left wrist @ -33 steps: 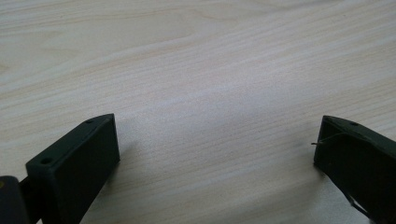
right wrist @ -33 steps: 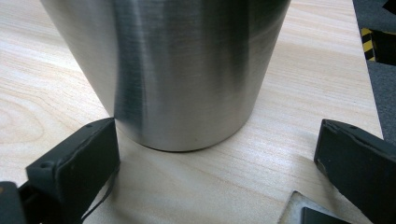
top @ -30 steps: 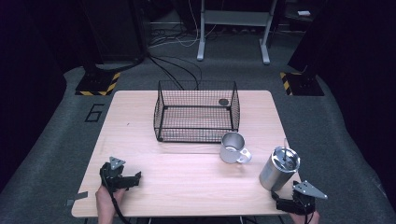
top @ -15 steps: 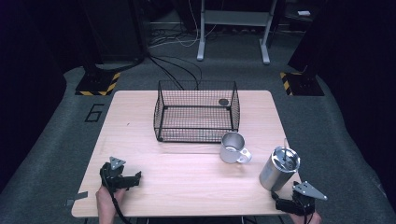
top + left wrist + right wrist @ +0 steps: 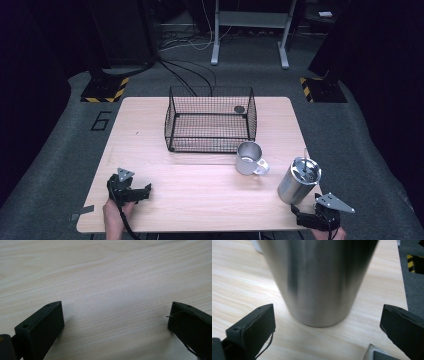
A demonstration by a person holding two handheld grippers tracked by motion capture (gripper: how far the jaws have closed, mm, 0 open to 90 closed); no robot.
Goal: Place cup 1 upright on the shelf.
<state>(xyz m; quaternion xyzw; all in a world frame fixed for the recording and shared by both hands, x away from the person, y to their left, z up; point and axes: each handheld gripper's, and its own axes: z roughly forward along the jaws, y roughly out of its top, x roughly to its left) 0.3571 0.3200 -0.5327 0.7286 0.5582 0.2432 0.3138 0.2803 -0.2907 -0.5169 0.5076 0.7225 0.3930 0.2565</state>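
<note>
A tall steel tumbler (image 5: 299, 180) with a lid and straw stands upright near the table's front right corner. My right gripper (image 5: 304, 214) rests just in front of it, open, with the tumbler (image 5: 317, 280) close ahead between the spread jaws and untouched. A steel mug (image 5: 249, 158) with a handle sits left of the tumbler. A black wire basket (image 5: 210, 120) stands at the middle back, with a small dark round thing (image 5: 239, 109) inside. My left gripper (image 5: 142, 192) lies at the front left, open over bare wood (image 5: 112, 290).
The light wooden table (image 5: 150, 125) ends close behind both grippers. Beyond it, grey floor holds cables, a metal stand (image 5: 250, 30) and yellow-black striped blocks (image 5: 105, 90). A hand (image 5: 116, 217) holds the left gripper.
</note>
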